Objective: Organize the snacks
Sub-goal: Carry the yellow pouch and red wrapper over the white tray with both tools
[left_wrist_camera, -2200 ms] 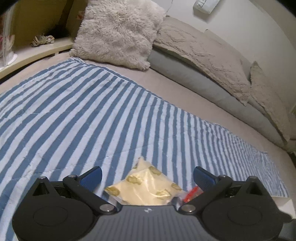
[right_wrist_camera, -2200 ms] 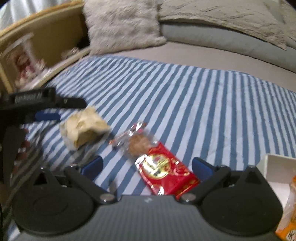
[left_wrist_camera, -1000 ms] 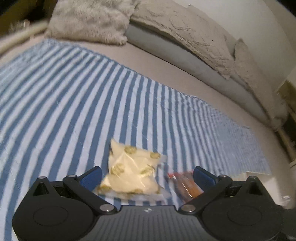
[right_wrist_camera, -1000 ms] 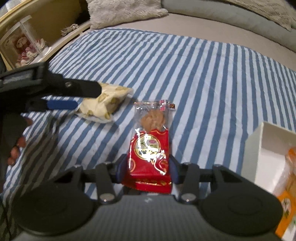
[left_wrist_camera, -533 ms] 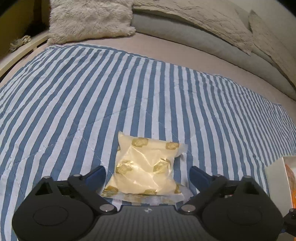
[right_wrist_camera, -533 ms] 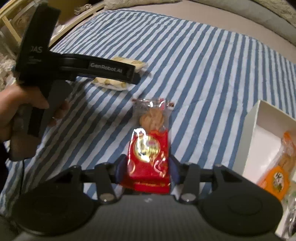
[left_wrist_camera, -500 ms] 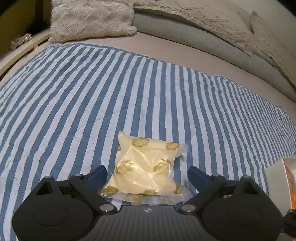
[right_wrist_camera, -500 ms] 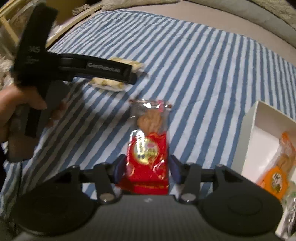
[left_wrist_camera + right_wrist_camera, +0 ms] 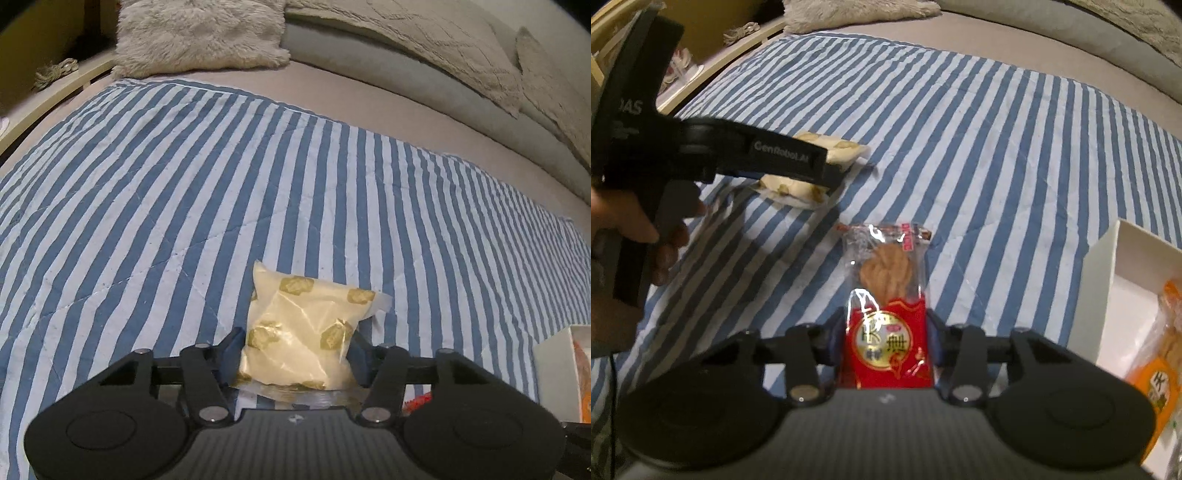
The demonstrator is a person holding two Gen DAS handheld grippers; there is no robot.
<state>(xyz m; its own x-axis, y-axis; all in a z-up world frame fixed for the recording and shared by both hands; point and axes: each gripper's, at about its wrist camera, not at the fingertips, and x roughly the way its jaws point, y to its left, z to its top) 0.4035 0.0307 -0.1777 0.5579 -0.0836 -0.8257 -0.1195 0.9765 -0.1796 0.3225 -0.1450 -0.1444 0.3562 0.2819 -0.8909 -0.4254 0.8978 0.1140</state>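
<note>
My left gripper (image 9: 293,354) is shut on a pale cream snack packet (image 9: 303,328) with gold marks, at the striped blanket (image 9: 184,184). In the right wrist view the same packet (image 9: 812,168) sits in the left gripper's black fingers (image 9: 798,158), just above the blanket. My right gripper (image 9: 884,339) is shut on a red cracker packet (image 9: 886,314) with a clear top, held above the blanket. A white box (image 9: 1108,295) at the right holds an orange snack packet (image 9: 1160,365).
The blue-and-white striped blanket covers a beige bed. A fluffy pillow (image 9: 199,33) and a grey bolster (image 9: 406,74) lie at the far side. A wooden shelf (image 9: 713,55) runs along the left. The white box corner (image 9: 554,365) shows at the right.
My left gripper has closed on the cream packet. My right gripper stays shut on the red packet, held raised over the blanket close to the white box.
</note>
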